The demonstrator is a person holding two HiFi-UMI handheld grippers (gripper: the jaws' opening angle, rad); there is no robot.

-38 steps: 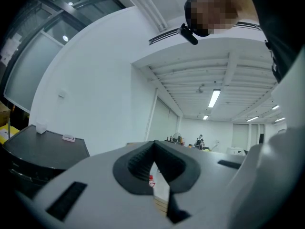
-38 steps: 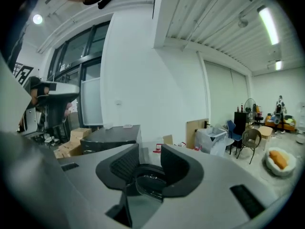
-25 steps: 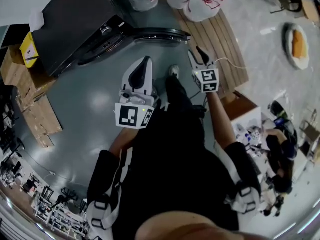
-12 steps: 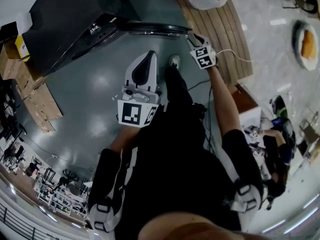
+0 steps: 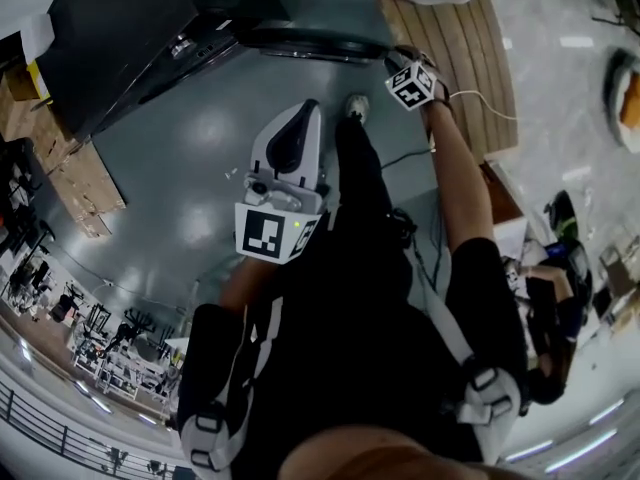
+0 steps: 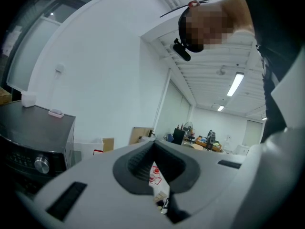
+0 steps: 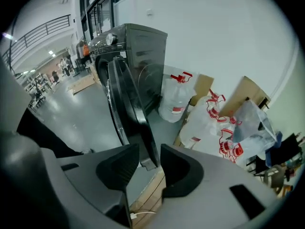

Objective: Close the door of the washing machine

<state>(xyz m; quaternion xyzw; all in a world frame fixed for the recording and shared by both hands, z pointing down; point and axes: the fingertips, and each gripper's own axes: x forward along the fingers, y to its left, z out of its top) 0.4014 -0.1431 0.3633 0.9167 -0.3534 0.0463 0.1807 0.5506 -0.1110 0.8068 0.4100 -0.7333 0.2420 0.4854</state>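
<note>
Door (image 7: 127,104) of the washing machine (image 7: 140,46) stood swung well out over the grey floor, edge-on to your right gripper (image 7: 149,163). That gripper's jaws were set to a narrow gap, with the door's free edge and its latch showing in the gap; I could not tell whether either pad touched it. Your left gripper (image 6: 152,147) was pressed together at the tips, carrying nothing, and pointed across the room, away from the job.

To do this step well, you needed to keep contact near that free edge, far from the hinge. You would then sweep it round in its own arc toward the drum opening, rather than shoving straight.

No brand could be read on the machine. The white bags (image 7: 209,123) beside it carried red print, too small to read.
</note>
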